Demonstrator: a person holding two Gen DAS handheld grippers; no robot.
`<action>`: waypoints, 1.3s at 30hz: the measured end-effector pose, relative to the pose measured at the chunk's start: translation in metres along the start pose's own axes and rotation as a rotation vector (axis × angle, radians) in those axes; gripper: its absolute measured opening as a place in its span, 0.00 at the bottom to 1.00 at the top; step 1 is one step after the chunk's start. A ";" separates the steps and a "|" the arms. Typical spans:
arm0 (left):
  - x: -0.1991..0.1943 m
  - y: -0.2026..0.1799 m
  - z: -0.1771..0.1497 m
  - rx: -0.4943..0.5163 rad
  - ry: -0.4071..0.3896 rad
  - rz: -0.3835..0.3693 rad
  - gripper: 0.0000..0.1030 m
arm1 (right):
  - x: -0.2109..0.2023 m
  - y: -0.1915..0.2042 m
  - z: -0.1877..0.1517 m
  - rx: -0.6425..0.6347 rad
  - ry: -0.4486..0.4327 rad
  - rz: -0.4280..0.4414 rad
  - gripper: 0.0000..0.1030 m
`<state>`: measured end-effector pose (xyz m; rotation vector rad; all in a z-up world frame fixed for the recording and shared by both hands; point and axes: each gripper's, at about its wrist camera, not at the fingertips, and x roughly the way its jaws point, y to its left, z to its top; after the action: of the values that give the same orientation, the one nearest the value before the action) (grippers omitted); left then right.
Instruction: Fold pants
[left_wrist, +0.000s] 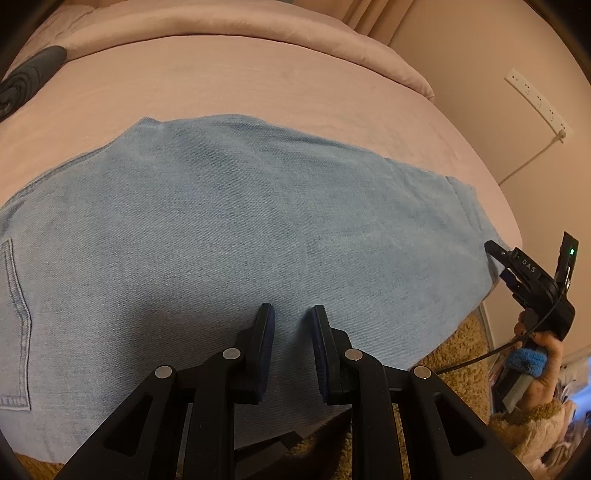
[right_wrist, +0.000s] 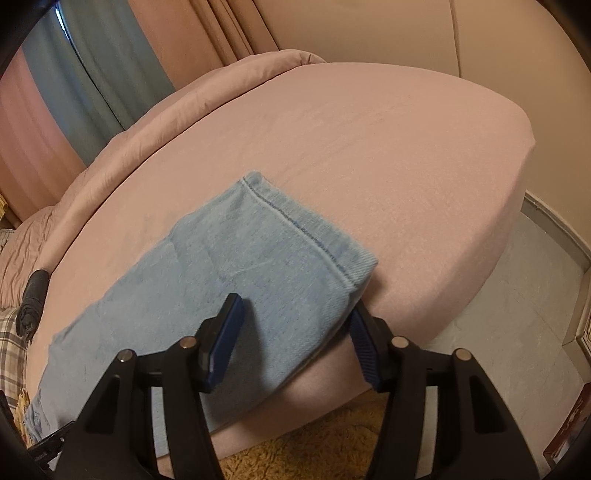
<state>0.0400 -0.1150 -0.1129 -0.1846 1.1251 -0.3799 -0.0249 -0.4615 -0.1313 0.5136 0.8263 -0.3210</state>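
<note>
Light blue jeans (left_wrist: 240, 221) lie flat on the pink bed, legs stacked and running to the right. My left gripper (left_wrist: 291, 314) is open and hovers over their near edge, holding nothing. In the left wrist view my right gripper (left_wrist: 496, 258) sits at the leg-hem end at the right. In the right wrist view the stitched hem end of the jeans (right_wrist: 295, 258) lies between the open jaws of my right gripper (right_wrist: 295, 310); the left pad rests over the denim, the right pad (right_wrist: 364, 343) is beside the near hem corner.
The pink bed sheet (right_wrist: 388, 155) spreads beyond the jeans, with a rolled pink duvet (left_wrist: 221, 22) along the far side. A dark garment (left_wrist: 26, 81) lies far left. A tan shaggy rug (right_wrist: 314, 439) and grey floor (right_wrist: 517, 314) lie below the bed edge.
</note>
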 end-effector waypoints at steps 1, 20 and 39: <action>0.000 0.000 0.000 0.000 -0.001 0.000 0.19 | 0.000 -0.001 0.000 0.005 -0.009 -0.011 0.38; -0.022 -0.029 0.082 -0.081 -0.057 -0.456 0.60 | -0.064 0.124 -0.026 -0.354 -0.086 0.370 0.13; -0.043 -0.011 0.089 -0.104 -0.101 -0.344 0.03 | -0.067 0.180 -0.060 -0.521 0.063 0.537 0.13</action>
<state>0.1028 -0.1124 -0.0356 -0.4876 1.0146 -0.6102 -0.0212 -0.2733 -0.0590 0.2381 0.7638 0.4010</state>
